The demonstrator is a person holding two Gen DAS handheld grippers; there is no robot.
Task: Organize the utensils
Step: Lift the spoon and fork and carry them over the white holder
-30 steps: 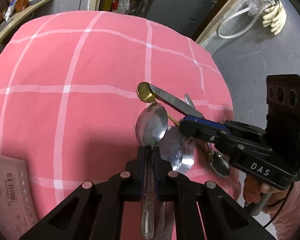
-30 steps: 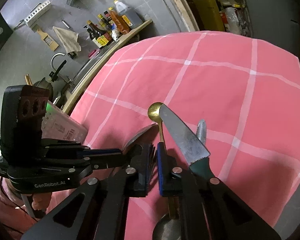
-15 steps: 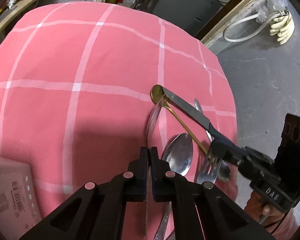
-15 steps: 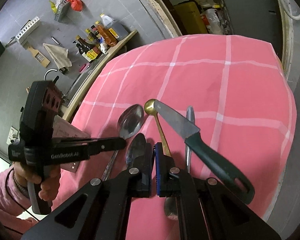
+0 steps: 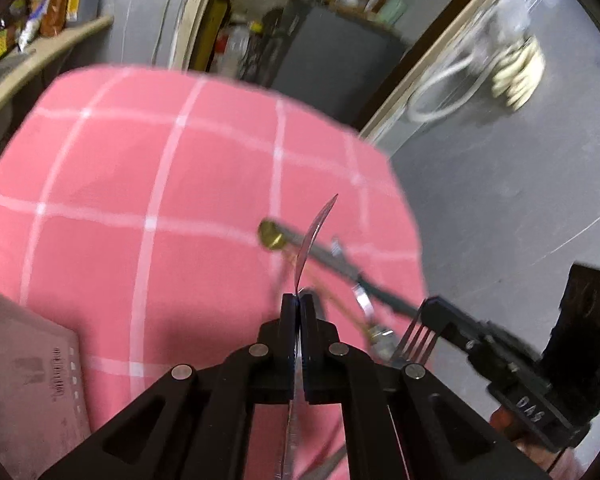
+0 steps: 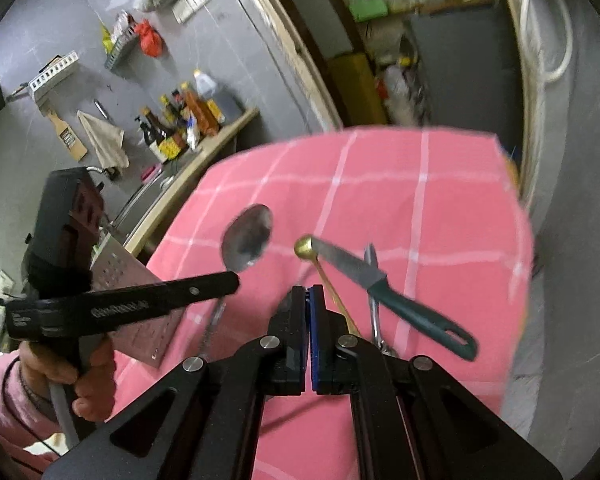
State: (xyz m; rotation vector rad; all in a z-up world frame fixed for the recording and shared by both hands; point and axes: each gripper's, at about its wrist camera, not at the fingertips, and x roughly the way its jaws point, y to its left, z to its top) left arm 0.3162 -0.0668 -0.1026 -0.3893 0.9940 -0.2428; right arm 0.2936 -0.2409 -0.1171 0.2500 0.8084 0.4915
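In the left wrist view my left gripper (image 5: pixel 299 300) is shut on a large silver spoon (image 5: pixel 315 236), seen edge-on and lifted off the pink checked cloth (image 5: pixel 204 184). The right wrist view shows that spoon's bowl (image 6: pixel 247 239) in the air beyond the left gripper (image 6: pixel 234 280). My right gripper (image 6: pixel 308 294) is shut. From the left wrist view it (image 5: pixel 432 312) holds a fork (image 5: pixel 416 340) with the tines hanging toward the cloth. A green-handled knife (image 6: pixel 384 284), a gold spoon (image 6: pixel 306 246) and another silver utensil (image 6: pixel 374 312) lie together on the cloth.
A grey perforated box (image 6: pixel 136 312) stands at the cloth's left edge, behind the left gripper. A counter with bottles (image 6: pixel 184 120) runs along the wall on the left. The cloth's right edge (image 6: pixel 528 240) drops off to the grey floor.
Both grippers have risen from the utensil pile. The left one lifted the large spoon off the cloth, the right one drew back and up with the fork.
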